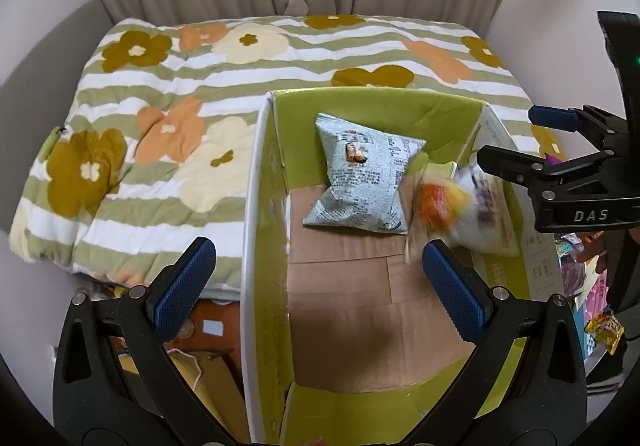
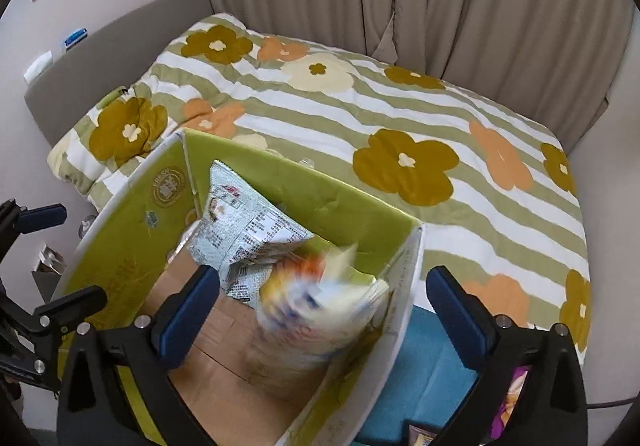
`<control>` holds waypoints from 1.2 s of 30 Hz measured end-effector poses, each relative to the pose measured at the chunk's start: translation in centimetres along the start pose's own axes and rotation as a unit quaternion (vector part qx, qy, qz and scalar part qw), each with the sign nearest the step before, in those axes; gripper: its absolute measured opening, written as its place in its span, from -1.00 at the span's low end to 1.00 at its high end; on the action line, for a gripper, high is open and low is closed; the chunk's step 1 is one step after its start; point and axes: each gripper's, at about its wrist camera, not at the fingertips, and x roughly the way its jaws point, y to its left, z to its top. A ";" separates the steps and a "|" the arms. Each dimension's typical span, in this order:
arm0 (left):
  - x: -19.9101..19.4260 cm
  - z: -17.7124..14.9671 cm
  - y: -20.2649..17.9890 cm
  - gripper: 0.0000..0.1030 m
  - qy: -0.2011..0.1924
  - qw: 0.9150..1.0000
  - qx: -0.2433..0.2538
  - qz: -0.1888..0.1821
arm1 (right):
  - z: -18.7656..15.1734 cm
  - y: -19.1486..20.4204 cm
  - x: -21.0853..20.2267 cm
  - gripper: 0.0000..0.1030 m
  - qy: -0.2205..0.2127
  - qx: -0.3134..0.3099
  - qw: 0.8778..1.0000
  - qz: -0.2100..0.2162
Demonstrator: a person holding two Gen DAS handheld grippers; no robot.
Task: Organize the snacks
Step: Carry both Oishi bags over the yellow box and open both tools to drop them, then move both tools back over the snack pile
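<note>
Both claws stand wide and empty: the left gripper and right gripper hover over the green-lined cardboard box. Just beyond the right one, a blurred orange-and-white snack bag drops in; its axis can't be read. Farther, the pale blue printed snack packet lies against the far wall, long axis pointing away. The depositing step seems done; next comes fetching another snack.

The box is lined in lime green with a brown cardboard floor and white outer walls. The quilt is striped green and white, with olive, orange and cream flowers. The packet is printed pale blue-grey.
</note>
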 end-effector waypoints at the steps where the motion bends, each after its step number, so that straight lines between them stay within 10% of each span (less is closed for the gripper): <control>1: 0.1 -0.1 0.0 0.99 0.002 1.000 0.001 0.000 | -0.3 0.0 -0.2 0.99 -0.003 0.002 1.000 0.002; 21: -4.0 0.3 -1.7 0.99 -0.041 0.999 0.012 0.008 | -0.7 0.6 -6.9 0.99 -0.045 0.050 0.998 -0.014; 36: -14.5 -3.9 -12.7 0.99 -0.112 0.994 0.000 0.018 | -9.2 -4.6 -20.7 1.00 -0.120 0.060 0.991 -0.008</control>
